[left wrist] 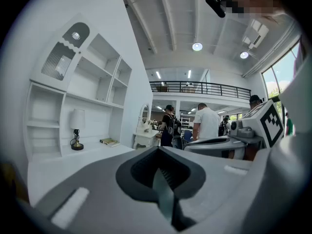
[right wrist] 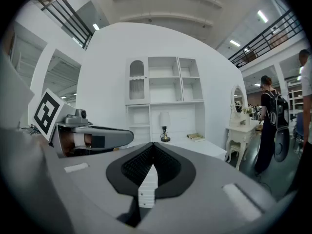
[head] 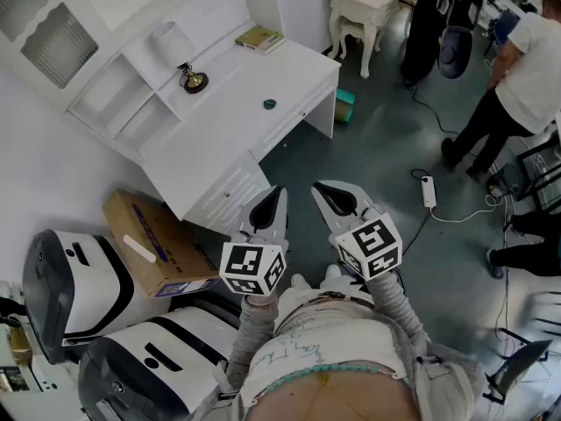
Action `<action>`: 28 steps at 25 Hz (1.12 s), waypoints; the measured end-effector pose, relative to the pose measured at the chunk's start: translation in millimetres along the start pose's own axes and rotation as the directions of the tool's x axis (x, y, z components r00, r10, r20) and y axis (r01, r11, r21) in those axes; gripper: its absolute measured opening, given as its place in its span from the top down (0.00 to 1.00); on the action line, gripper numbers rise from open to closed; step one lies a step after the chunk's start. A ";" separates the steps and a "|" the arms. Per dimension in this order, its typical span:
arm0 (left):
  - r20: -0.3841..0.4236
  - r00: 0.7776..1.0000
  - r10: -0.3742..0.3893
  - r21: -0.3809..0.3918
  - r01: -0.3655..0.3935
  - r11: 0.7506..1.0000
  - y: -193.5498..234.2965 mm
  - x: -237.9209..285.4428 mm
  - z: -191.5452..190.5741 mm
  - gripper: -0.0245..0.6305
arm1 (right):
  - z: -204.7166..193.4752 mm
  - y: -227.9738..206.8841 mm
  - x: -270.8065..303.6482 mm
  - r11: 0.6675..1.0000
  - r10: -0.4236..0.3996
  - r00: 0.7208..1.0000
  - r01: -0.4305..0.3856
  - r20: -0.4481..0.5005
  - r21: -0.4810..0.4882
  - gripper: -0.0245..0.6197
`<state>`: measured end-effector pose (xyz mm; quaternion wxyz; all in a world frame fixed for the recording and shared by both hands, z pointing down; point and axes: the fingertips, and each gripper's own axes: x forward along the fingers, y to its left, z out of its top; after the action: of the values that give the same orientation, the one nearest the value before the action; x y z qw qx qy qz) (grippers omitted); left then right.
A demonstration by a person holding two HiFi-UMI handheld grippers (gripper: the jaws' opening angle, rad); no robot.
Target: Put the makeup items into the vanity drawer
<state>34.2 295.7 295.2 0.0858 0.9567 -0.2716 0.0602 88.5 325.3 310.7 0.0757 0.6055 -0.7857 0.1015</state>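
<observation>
The white vanity desk with its shelf unit stands ahead at the upper left, its front drawers closed. On the desktop lies a small dark round item, near the front edge. Both grippers hang in front of the desk over the floor, well short of it. My left gripper is shut with nothing in it, its jaws meeting in the left gripper view. Beside it my right gripper is also shut and empty. Each shows in the other's view.
A small lamp and a book sit at the back of the desk. A cardboard box and white-and-black machines stand at the lower left. A second small white table, a person and a power strip are to the right.
</observation>
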 end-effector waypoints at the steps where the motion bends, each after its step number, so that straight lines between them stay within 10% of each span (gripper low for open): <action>1: 0.002 1.000 0.002 -0.001 -0.002 1.000 -0.9 1.3 0.1 0.96 | 0.3 -1.9 -1.0 1.000 0.001 1.000 -0.001 0.004 0.004 0.92; 28: -0.009 0.999 0.047 -0.044 -0.047 0.998 -7.0 32.4 -16.7 0.96 | -5.4 -35.1 5.0 0.997 0.074 0.997 -0.074 -0.013 -0.009 0.92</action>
<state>64.1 288.3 315.9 0.1067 0.9477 -0.2949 0.0598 121.2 313.3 319.6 0.0798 0.5749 -0.8076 0.1045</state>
